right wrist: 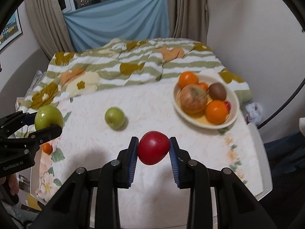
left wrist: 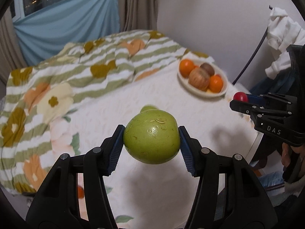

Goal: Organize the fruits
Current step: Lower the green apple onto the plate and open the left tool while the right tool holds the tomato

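The green apple point(left wrist: 151, 136) sits clamped between the blue pads of the left gripper point(left wrist: 151, 140), lifted clear of the white floral bedsheet point(left wrist: 118, 103). The jaws stand wide, closed only as far as the fruit allows, and grip it at its widest girth. The right gripper point(right wrist: 153, 147) holds a small red fruit point(right wrist: 153, 147), likely a plum or tomato, pinched at its sides and also raised off the sheet.

From the right wrist view, the cream bowl point(right wrist: 233, 114) lies at about two o'clock, already heaped with two oranges point(right wrist: 216, 111), a striped red apple point(right wrist: 193, 100), a kiwi point(right wrist: 217, 91) and smaller fruit behind. A second green apple point(right wrist: 114, 117) rests loose on the sheet at eleven o'clock, and a tiny orange fruit point(right wrist: 47, 148) lies near the bed's left edge at nine o'clock. The striped quilt point(right wrist: 133, 64) is bunched beyond.

The risk, as I judge it, is the crowded bowl: a fruit set on that heap could roll off or knock another over the rim. Both smooth, round fruits could also slip from the pads if the grippers tilt, and the two grippers may collide when heading for the same bowl.
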Demonstrator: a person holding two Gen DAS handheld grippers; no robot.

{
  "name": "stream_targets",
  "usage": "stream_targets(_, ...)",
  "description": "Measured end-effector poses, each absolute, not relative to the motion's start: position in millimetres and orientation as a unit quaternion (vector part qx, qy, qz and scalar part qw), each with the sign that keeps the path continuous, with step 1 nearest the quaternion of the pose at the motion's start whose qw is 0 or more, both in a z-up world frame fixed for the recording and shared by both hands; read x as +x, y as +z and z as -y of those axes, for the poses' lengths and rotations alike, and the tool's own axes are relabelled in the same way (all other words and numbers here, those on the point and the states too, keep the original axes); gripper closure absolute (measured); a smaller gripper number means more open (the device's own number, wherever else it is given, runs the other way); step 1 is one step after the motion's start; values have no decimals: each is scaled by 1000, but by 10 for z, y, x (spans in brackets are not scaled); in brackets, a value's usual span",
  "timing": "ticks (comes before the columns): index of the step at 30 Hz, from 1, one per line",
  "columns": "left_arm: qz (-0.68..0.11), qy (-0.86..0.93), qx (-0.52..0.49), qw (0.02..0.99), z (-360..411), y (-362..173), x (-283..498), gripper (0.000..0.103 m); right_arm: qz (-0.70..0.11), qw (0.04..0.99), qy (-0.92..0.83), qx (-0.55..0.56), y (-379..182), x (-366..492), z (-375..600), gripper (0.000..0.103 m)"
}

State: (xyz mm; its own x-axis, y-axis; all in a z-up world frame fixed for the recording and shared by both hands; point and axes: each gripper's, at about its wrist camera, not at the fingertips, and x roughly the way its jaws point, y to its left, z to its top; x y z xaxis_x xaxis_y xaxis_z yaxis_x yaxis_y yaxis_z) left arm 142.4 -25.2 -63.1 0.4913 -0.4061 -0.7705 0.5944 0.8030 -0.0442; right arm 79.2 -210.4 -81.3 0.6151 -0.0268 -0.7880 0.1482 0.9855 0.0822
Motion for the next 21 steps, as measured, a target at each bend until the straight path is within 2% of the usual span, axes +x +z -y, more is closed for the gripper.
stream_targets(10,-394,-275,85,873,1009,-392,1533,40,-407,912,-21,50,-578,922,2825,73)
stream_targets(21,-403,-263,59,874,2128,-483,1766,40,-404,914,14,34,-636,1205,3808,73)
